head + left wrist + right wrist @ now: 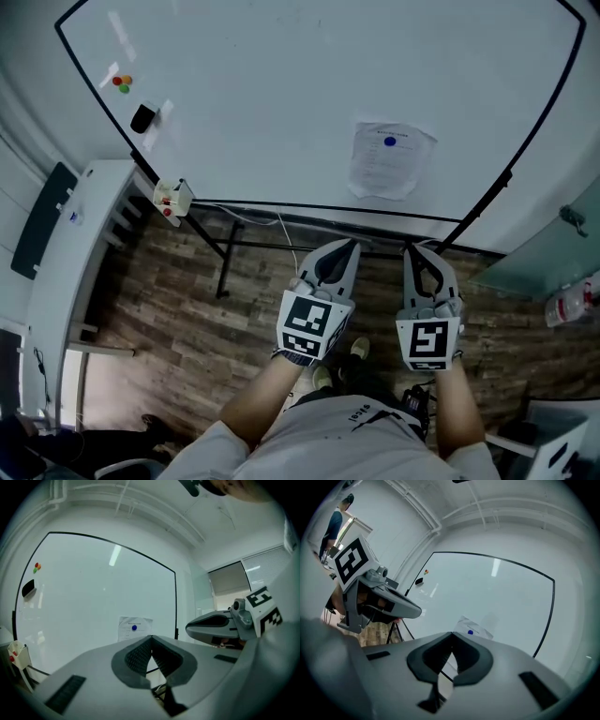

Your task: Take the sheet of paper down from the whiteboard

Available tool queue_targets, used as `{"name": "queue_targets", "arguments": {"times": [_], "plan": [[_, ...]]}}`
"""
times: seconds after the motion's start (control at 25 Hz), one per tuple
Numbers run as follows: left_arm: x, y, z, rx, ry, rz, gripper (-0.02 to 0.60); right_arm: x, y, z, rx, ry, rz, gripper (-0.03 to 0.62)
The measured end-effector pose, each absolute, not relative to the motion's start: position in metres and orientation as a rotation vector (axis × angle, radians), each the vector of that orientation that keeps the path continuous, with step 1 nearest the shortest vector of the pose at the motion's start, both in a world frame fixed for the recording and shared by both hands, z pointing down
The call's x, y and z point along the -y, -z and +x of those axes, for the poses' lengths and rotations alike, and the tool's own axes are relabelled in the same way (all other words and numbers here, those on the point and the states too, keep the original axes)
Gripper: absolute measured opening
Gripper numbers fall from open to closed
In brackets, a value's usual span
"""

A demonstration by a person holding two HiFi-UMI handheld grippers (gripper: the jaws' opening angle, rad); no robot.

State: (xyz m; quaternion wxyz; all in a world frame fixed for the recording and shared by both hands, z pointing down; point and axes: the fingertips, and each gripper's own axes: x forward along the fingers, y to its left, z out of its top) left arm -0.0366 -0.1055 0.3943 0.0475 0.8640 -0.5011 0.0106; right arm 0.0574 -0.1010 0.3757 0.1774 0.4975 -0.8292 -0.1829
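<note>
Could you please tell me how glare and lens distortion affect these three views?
Head view: the whiteboard bows outward, a faint light streak sits upper left, and print on the sheet of paper is too small to read. Left gripper view: dark fisheye corners, one reflected light strip on the board. Right gripper view: same dark corners, another reflected strip.

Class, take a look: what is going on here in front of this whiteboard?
A person faces a large white whiteboard, holding a grey two-jaw gripper in each hand. The left gripper and right gripper point toward the board, jaws closed, nothing between them. The white printed sheet of paper hangs on the board under a round blue magnet. Neither gripper touches it; the sheet is not yet taken down.
</note>
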Motion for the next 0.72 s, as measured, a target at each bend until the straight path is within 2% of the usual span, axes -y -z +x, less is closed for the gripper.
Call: {"name": "queue_targets", "arguments": {"times": [0.72], "plan": [[0.26, -0.394, -0.043, 1.74, -0.136, 2.562, 0.011, 0.263, -0.398, 0.046, 2.339, 0.675, 1.255, 0.012]]}}
